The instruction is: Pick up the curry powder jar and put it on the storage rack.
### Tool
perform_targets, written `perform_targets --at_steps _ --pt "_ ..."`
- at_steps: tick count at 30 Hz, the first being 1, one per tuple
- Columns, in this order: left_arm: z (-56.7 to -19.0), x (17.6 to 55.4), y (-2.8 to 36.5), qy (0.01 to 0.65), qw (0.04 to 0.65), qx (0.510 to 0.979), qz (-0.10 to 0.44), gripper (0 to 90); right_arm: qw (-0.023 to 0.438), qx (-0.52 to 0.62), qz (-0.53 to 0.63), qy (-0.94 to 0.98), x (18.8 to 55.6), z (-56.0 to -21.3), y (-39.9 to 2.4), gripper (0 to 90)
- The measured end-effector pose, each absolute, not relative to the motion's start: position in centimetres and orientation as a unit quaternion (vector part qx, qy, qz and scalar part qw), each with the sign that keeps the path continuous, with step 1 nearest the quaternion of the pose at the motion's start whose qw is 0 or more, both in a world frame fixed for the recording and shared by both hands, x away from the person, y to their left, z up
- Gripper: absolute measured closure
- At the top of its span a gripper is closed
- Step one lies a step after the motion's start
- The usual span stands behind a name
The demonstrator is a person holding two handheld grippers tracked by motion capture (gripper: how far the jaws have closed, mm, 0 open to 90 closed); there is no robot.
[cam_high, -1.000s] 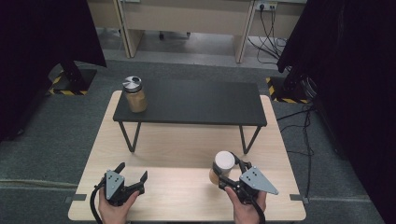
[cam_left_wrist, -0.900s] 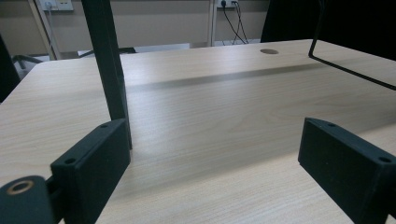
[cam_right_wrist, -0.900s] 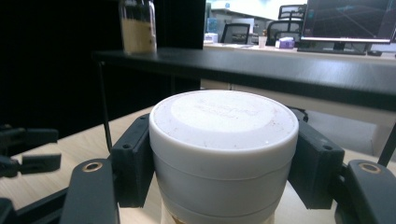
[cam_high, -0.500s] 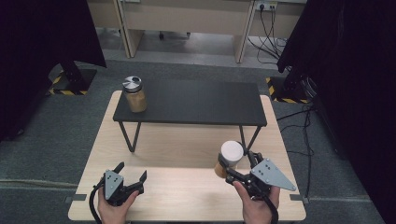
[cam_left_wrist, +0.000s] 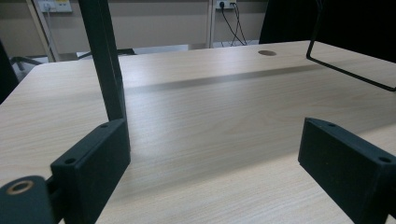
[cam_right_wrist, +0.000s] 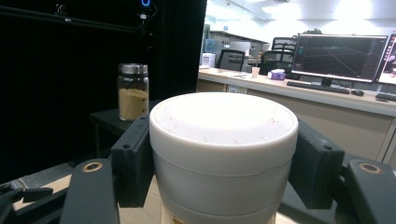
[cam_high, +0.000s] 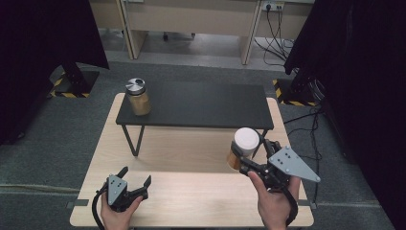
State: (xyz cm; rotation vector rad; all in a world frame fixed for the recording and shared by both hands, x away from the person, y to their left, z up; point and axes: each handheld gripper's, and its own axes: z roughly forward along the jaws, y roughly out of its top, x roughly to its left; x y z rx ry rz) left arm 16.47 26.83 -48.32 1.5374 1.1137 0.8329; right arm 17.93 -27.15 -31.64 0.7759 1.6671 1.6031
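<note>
**Right claw clamped on white-lidded jar, held off the bench**

High view: the right claw [cam_high: 245, 158] sits at lower right of the frame, its jaws clamped on the jar [cam_high: 242, 151] just under the white lid [cam_high: 246, 139]. The jar holds a tan fill and stands upright in the grip, clear of the bench [cam_high: 191, 191] surface, in front of the right end of the black shelf [cam_high: 210, 103]. A hand [cam_high: 273, 203] comes up from the bottom edge to carry this claw; the grey plate [cam_high: 289, 163] on its top points to the right.

Right gripper view: the lid [cam_right_wrist: 224, 121] sits centre frame, with one black jaw pressed against each side of the jar below it. No gap seen between pads and jar wall.

The left claw [cam_high: 136, 176] rests at lower left of the high view, low over the bench, held by the other hand [cam_high: 117, 218]. Its jaws stand apart with nothing between them. In the left gripper view, bare bench [cam_left_wrist: 210, 121] lies between the two jaws, and a black shelf leg [cam_left_wrist: 105, 60] rises at upper left.

A second jar [cam_high: 138, 97], metal-lidded, tan fill, stands upright on the left end of the shelf, upper left of the high view. The same jar [cam_right_wrist: 133, 91] appears at left in the right gripper view, well apart from the held one.
</note>
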Motion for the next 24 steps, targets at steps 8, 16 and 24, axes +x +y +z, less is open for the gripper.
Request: perform_targets --at_steps 8,16,24 --pt "-48.3 16.5 26.8 0.462 0.509 0.638 0.346 8.4 0.355 0.296 0.623 0.631 19.0 -29.6 -27.5 34.0" --pt "-48.2 16.5 27.0 0.463 0.509 0.637 0.347 8.4 0.363 0.308 0.621 0.623 20.8 -27.9 -27.8 33.9" --pt "-48.2 16.5 27.1 0.463 0.51 0.636 0.348 8.4 0.367 0.32 0.616 0.619 22.4 -27.0 -27.9 34.0"
